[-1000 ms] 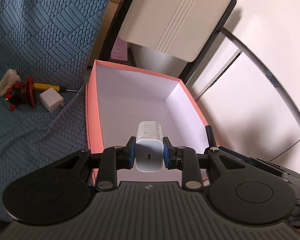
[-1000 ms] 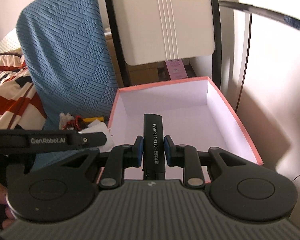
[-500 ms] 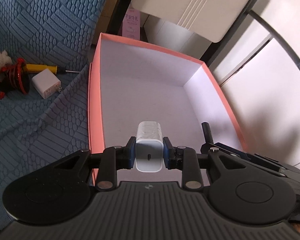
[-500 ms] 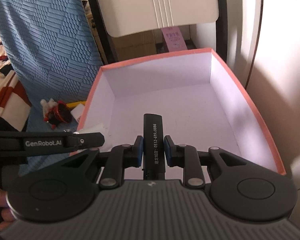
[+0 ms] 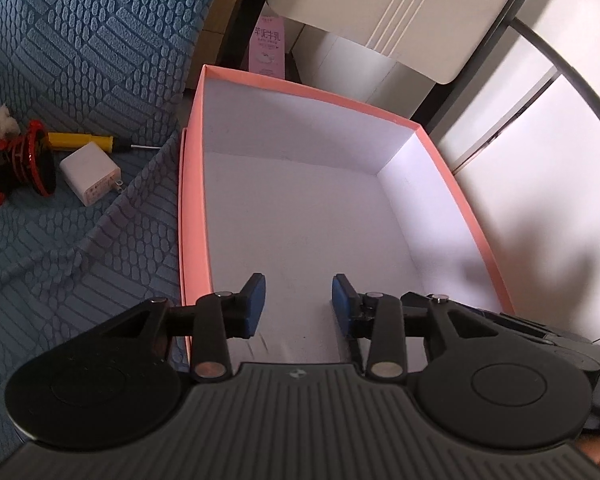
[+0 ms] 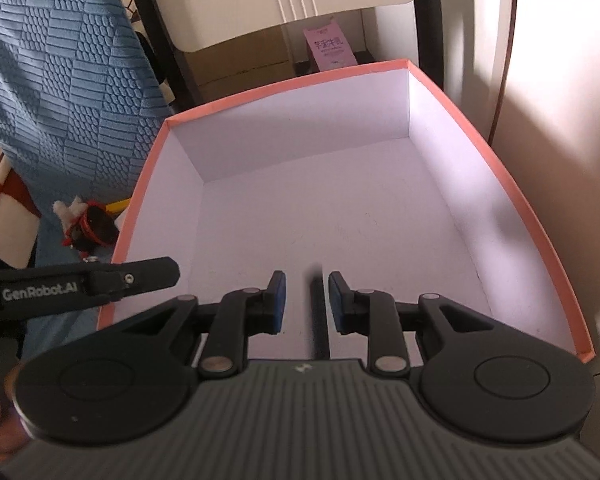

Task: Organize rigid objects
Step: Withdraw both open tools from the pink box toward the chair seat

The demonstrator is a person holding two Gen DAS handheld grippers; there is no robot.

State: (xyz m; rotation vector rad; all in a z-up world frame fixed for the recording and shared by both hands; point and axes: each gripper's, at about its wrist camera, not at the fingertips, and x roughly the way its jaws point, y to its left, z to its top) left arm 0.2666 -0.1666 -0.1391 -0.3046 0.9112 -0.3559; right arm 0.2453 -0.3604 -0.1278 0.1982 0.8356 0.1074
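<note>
A pink box with a white inside [image 5: 192, 184] [image 6: 536, 224] lies open below both grippers. My left gripper [image 5: 299, 306] is open and holds nothing over the box's near end. A blurred white streak [image 5: 272, 346] shows just below its pads. My right gripper [image 6: 303, 300] is open over the same end. A blurred black stick [image 6: 318, 320] sits between its pads, not gripped. A white charger [image 5: 90, 174], a yellow screwdriver [image 5: 82, 141] and a red and black toy [image 5: 24, 164] [image 6: 94, 228] lie on the blue cloth left of the box.
Blue textured cloth [image 5: 60, 240] covers the surface left of the box. A cream chair back [image 5: 400, 12] and a pink carton [image 5: 266, 50] stand behind the box. A white wall panel [image 5: 540, 180] is on the right. The left gripper's arm [image 6: 80, 282] crosses the right wrist view.
Both grippers opened. The white charger left my left gripper and the black stick slipped down from my right gripper. Both grippers moved lower and closer over the box.
</note>
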